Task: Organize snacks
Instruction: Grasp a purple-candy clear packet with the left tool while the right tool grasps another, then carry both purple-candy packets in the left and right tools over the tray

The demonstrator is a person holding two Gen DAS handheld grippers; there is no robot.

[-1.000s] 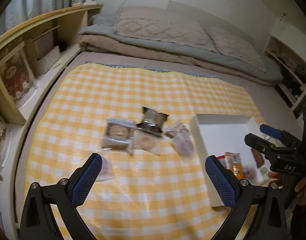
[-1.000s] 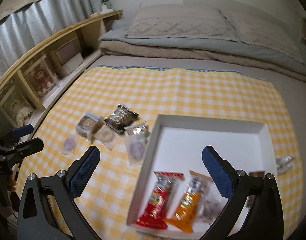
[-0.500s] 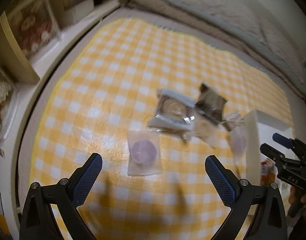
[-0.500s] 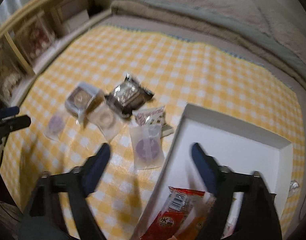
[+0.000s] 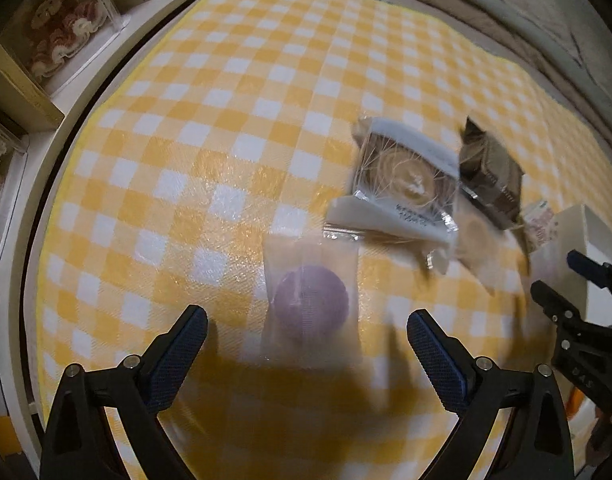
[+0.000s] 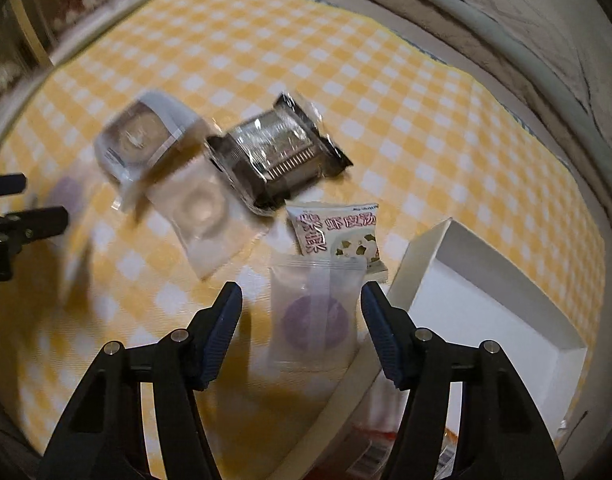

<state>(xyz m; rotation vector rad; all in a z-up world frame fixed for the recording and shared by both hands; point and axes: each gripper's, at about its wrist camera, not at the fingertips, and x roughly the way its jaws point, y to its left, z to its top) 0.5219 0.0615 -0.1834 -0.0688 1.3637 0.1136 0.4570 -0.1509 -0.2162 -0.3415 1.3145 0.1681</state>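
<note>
Two purple round snacks in clear pouches lie on the yellow checked cloth [image 5: 225,140]. One purple pouch [image 5: 310,304] sits between the wide-apart fingers of my left gripper [image 5: 306,322], which is open and points down at it. The other purple pouch [image 6: 316,316] lies between the fingers of my right gripper [image 6: 301,300], whose jaws are closing; the pads are not pressing on it. This pouch rests against the white box [image 6: 426,264]. In the left wrist view my right gripper [image 5: 554,272] shows at the right edge.
Between the two pouches lie a round cookie pack [image 6: 141,136], a dark wrapped snack [image 6: 277,156], a pale round snack in a clear pouch [image 6: 203,212] and a white packet with pink print [image 6: 338,236]. Red and orange packs [image 6: 370,444] lie in the box. Shelves [image 5: 45,40] line the left.
Both grippers have come down and tipped toward the cloth, each now over a purple pouch. The right gripper's jaws have narrowed; the left's stay wide.
</note>
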